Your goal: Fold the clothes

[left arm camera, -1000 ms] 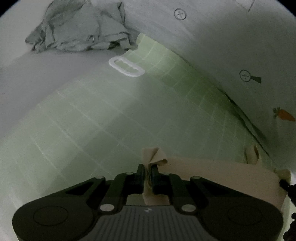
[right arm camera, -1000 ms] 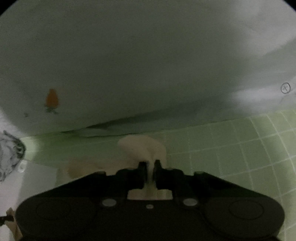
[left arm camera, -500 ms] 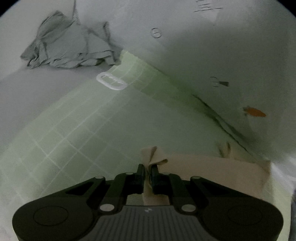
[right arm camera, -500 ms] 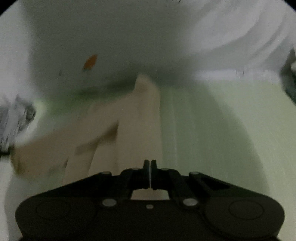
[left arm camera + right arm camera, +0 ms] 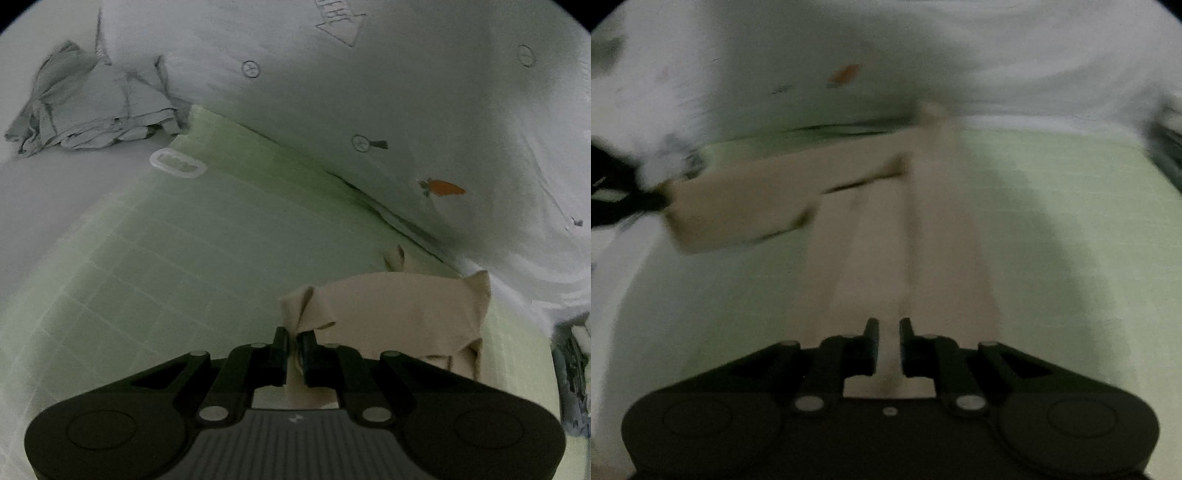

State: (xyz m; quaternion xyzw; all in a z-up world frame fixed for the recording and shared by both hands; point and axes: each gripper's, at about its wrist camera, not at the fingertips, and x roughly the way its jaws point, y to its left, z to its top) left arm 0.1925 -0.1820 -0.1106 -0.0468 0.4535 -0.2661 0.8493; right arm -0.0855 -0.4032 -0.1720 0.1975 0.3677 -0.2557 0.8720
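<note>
The right wrist view is smeared with blur, hiding detail. The beige garment stretches away from the right gripper, whose parted jaws straddle it. The left gripper is clenched on the garment's corner, cloth trailing rightward over the green checked mat.

Left wrist view sits low over the green checked mat, facing the white printed sheet. Right wrist view, blurred, looks along the beige garment close up. Both share mat, garment and the sheet's carrot print.
</note>
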